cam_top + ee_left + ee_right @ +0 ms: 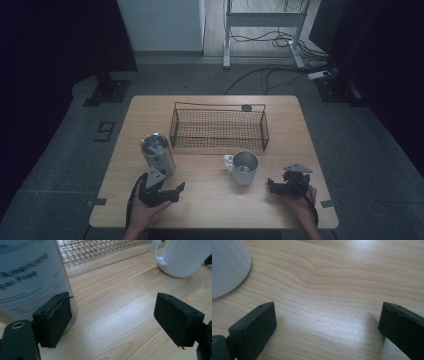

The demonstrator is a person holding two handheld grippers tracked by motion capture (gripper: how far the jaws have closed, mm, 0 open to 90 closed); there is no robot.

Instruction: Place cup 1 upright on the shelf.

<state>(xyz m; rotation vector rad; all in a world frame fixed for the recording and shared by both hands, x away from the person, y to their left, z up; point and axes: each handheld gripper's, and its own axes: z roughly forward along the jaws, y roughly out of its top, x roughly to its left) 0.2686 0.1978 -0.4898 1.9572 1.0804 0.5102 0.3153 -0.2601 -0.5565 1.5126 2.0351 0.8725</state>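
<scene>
The can (158,154) is a tall silver cylinder with a shiny lid and blurred dark lettering on its side (30,277). It stands upright at the table's (210,200) left, just ahead of the left gripper (170,192), whose jaws gape wide with nothing between them. Behind, the wire basket (218,129) looks empty. The white mug (243,167) stands upright, its contents unclear. The right gripper (274,186) is spread wide and empty-handed.
</scene>
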